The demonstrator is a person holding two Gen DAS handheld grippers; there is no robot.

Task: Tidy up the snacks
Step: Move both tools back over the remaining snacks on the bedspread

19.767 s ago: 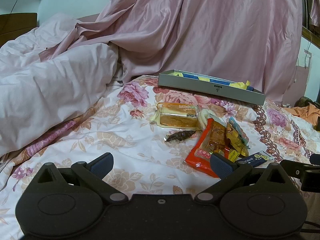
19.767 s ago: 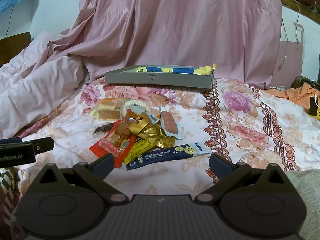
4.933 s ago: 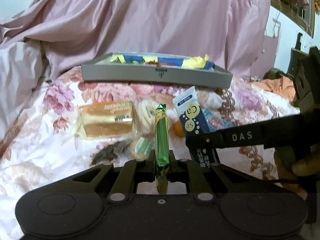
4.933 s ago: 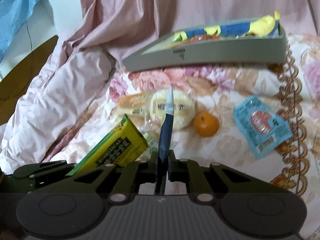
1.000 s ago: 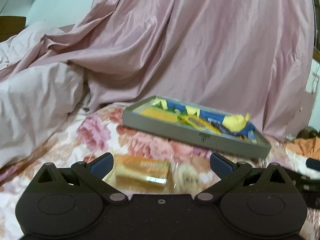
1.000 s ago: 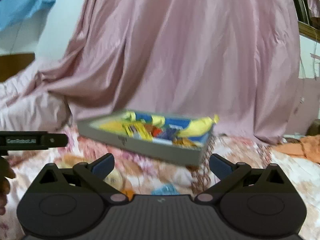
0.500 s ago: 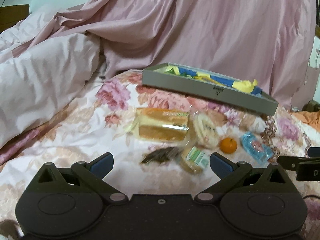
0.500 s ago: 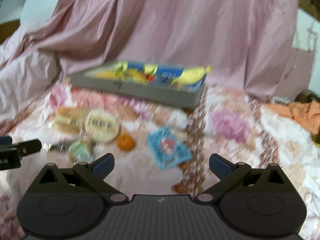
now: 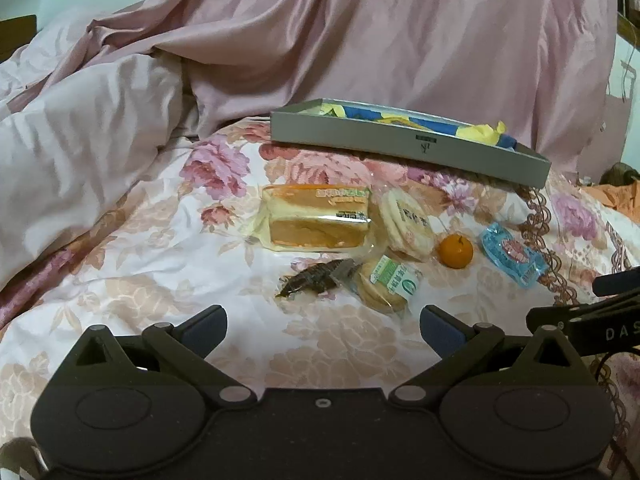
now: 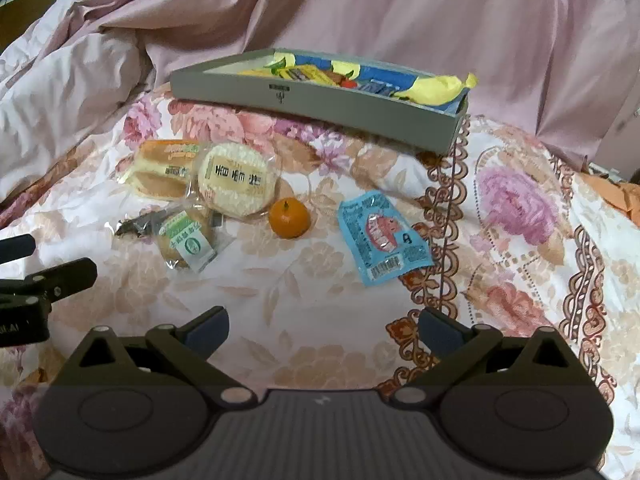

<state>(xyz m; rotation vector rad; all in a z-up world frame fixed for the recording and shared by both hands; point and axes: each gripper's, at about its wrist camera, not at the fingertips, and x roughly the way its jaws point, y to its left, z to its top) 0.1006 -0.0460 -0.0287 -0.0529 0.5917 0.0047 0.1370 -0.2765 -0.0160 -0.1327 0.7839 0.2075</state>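
Snacks lie in a little bunch on the flowery bedspread, in front of the gray box. The gray box sits at the far side of the bed, close to the pink curtain, and it already has yellow and blue packets inside. A yellow wrapper pokes up over its right end.

In the bunch, the wrapped cake is on the left. The round cracker pack leans on its right side, touching it. The small cookie pack with a green label lies just in front of those two. A dark little packet lies beside the cookie pack, on its left. The orange sits just to the right of the round cracker pack. The blue packet lies apart from the rest, near the brown lace border of the bedspread.

The left gripper has its two fingers wide apart, with nothing between them. It hangs above the bedspread, on the near side of the snacks. The right gripper also has its fingers spread wide and holds nothing. It points toward the bare bedspread in front of the orange and the blue packet. A puffy pink blanket is piled up on the left side of the bed.
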